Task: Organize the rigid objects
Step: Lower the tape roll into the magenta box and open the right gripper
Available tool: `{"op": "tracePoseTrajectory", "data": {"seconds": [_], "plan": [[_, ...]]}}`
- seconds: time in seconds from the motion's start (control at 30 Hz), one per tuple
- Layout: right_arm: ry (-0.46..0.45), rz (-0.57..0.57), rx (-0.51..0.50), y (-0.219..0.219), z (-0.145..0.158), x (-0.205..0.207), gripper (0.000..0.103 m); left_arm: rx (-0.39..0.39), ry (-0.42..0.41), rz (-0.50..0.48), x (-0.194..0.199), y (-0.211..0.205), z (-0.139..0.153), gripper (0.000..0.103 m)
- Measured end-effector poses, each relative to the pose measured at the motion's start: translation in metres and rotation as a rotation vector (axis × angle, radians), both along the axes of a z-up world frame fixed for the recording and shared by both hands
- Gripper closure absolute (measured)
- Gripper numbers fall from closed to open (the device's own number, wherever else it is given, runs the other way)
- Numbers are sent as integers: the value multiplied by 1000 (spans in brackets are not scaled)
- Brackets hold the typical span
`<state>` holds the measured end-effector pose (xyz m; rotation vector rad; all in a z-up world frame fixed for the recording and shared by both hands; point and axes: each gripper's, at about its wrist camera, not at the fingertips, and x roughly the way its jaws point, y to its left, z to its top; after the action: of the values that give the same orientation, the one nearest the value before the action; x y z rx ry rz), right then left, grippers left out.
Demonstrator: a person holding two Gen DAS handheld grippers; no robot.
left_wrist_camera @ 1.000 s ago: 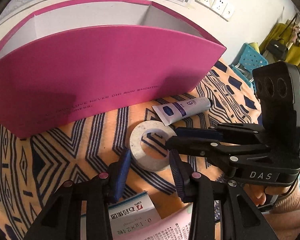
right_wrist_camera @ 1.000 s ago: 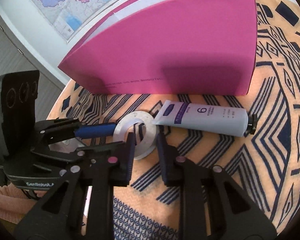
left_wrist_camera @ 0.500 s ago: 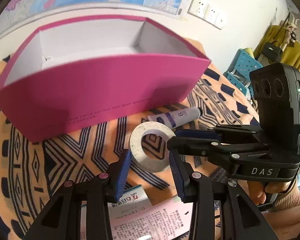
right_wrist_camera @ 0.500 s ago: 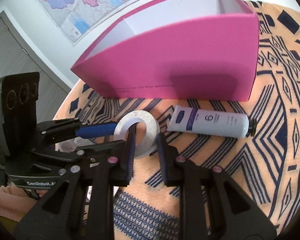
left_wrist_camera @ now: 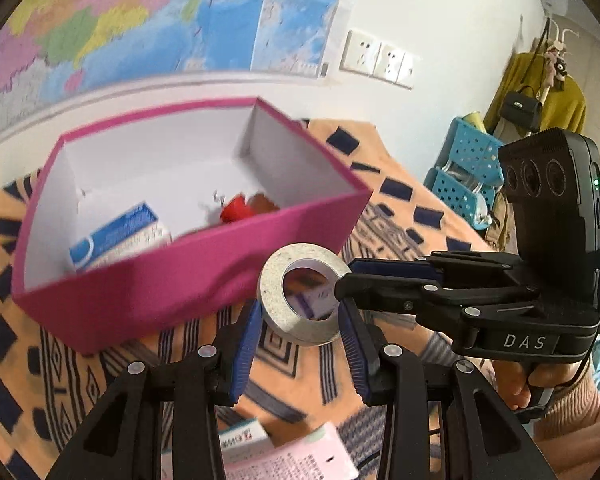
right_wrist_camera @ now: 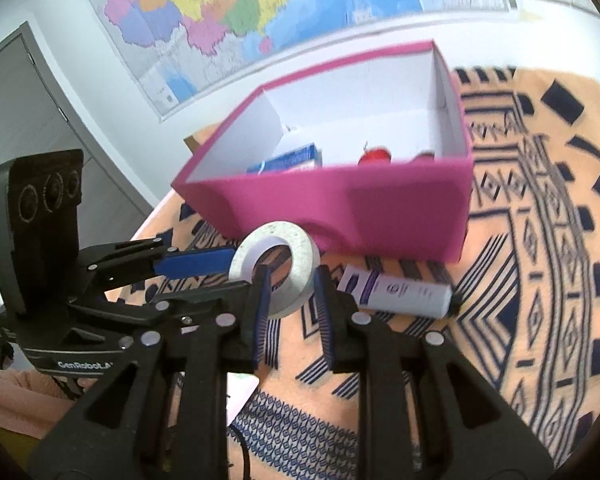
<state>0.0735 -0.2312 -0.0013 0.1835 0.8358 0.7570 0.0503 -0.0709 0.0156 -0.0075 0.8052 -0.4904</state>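
Gripping tape roll on both sides: left hand-held gripper clamped across roll's outer faces, right hand-held gripper closed on its rim. Roll held raised above patterned surface, just in front of pink box. Blue-white carton and red item seen inside box. White tube laid on surface beside box front wall.
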Motion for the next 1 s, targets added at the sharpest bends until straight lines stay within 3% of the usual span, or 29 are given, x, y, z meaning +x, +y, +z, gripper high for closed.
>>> {"op": "tracePoseTrajectory", "data": {"seconds": [0.33, 0.57, 1.0], "plan": [[-100, -48, 2, -15, 37, 18, 78, 4, -101, -19, 23, -14, 34, 64], [-134, -72, -3, -19, 52, 42, 78, -22, -117, -10, 51, -14, 42, 64], [-78, -121, -60, -14, 31, 85, 79, -102, 15, 20, 96, -8, 12, 64]]}}
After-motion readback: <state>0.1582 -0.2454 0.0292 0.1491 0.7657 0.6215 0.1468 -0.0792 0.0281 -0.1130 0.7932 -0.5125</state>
